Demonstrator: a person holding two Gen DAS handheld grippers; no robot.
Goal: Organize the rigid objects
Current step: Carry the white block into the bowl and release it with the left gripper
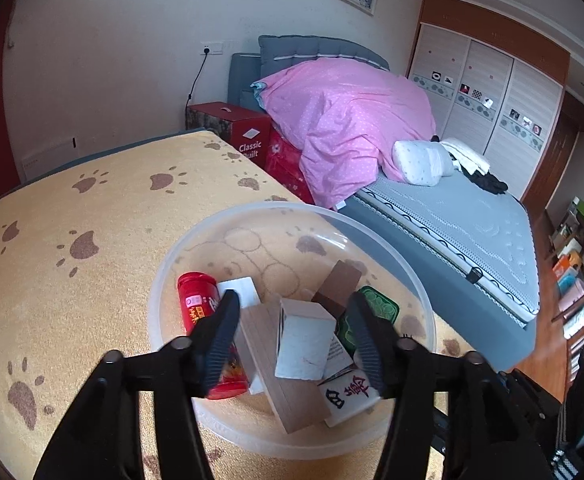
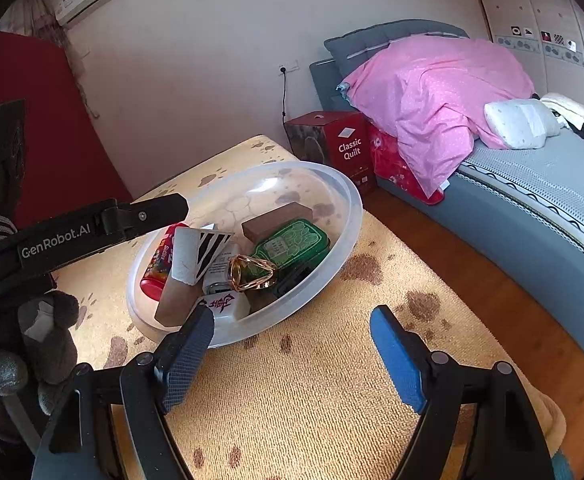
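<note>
The left tongs (image 1: 293,336) hang parted over the clear bowl (image 1: 172,264) on the tabletop (image 1: 72,208), gripping nothing, above a white block (image 1: 303,340). The right tongs (image 2: 292,344) gape empty, near the bowl's right.

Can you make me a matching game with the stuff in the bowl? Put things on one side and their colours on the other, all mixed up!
Things:
1. tin
2. bottle
3. ring
4. block

Colours:
A. gold
B. brown
C. green
D. red

All four lie in the clear bowl.

Right pairs: 1-C, 2-D, 3-A, 4-B
</note>
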